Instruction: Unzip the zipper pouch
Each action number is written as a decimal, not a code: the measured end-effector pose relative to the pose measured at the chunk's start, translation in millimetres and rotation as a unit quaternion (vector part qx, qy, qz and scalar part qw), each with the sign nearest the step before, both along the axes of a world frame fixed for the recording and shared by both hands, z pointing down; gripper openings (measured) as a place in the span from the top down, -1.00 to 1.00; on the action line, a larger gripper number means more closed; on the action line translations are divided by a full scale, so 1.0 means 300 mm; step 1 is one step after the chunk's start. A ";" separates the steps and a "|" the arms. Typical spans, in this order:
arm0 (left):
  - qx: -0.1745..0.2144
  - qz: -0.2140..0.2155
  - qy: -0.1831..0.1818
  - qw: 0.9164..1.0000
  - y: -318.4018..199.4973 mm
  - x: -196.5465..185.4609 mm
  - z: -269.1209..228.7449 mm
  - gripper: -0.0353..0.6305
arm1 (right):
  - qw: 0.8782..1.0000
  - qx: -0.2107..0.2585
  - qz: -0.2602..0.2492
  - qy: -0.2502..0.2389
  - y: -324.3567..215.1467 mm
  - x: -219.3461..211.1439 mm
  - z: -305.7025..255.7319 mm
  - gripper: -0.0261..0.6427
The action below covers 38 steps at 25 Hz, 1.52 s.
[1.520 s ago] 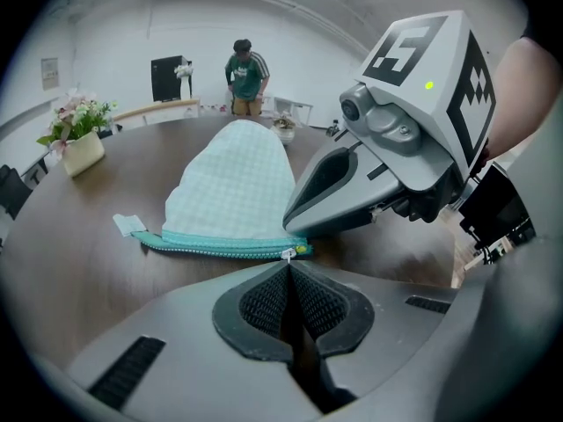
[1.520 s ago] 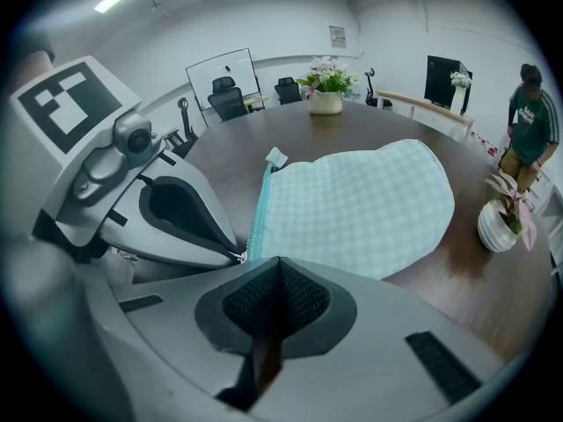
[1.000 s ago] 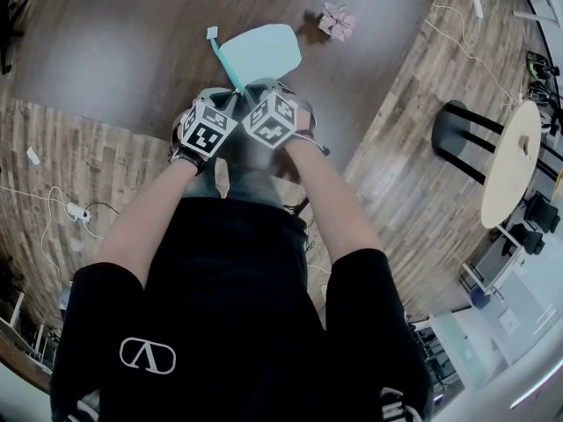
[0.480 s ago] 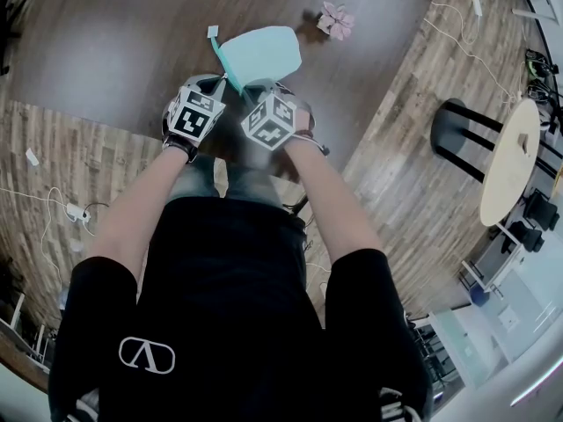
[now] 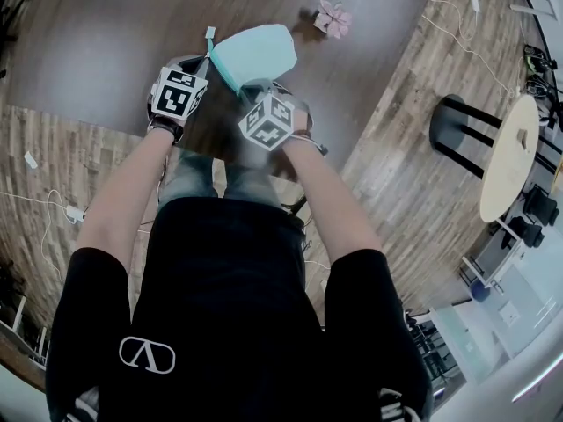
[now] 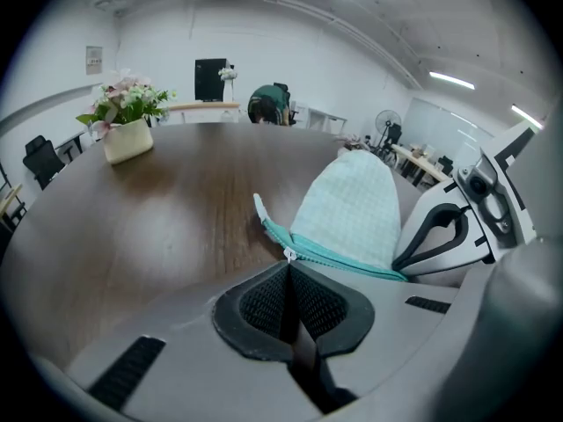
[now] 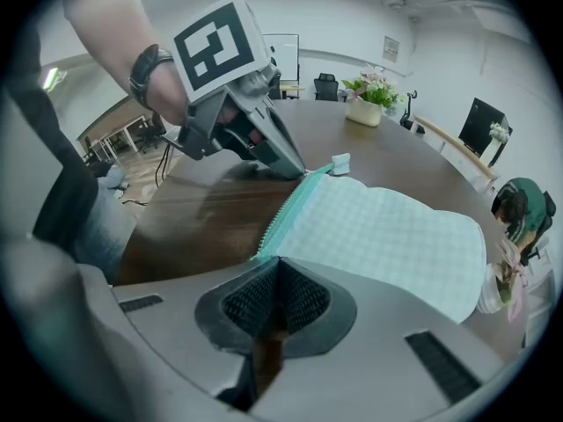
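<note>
A pale teal checked zipper pouch (image 5: 257, 49) is held just above the dark wooden table (image 5: 97, 42). In the left gripper view my left gripper (image 6: 288, 266) is shut on the small white zipper pull (image 6: 288, 254) at the pouch's (image 6: 352, 214) teal zipper edge. My right gripper (image 7: 275, 266) is shut on the near corner of the pouch (image 7: 387, 236), at the zipper tape (image 7: 288, 211). In the right gripper view, the left gripper (image 7: 297, 170) sits far along the zipper, close to the end tab (image 7: 339, 162). From the head view the left gripper (image 5: 208, 65) is up and left of the right gripper (image 5: 249, 87).
A pot of pink flowers (image 5: 335, 18) stands on the table beyond the pouch, also the flower pot (image 6: 126, 123) at far left. Off the table to the right are a black stool (image 5: 457, 134) and a round pale table (image 5: 512, 161). Cables (image 5: 75, 211) lie on the wooden floor.
My left gripper has moved left and away from the right gripper, along the zipper towards the tab end. The right gripper has stayed in place holding the pouch.
</note>
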<state>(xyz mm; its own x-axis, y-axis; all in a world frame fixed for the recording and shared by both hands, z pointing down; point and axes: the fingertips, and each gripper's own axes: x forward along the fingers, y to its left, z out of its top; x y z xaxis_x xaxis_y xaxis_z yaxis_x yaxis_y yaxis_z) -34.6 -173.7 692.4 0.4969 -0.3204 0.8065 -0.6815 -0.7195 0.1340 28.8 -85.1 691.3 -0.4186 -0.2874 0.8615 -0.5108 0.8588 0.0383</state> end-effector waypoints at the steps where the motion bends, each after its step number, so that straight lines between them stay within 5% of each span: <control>1: 0.003 -0.002 -0.001 1.000 -0.016 -0.009 -0.002 0.88 | 1.000 0.000 0.000 0.000 0.000 0.000 0.000 0.93; 23: 0.007 -0.030 0.000 1.000 -0.099 -0.061 -0.009 0.88 | 1.000 0.002 0.004 0.000 -0.001 0.002 -0.001 0.93; 38: 0.018 -0.024 0.038 0.999 -0.006 -0.040 -0.101 0.71 | 1.000 0.003 0.001 0.008 0.007 -0.001 -0.003 0.93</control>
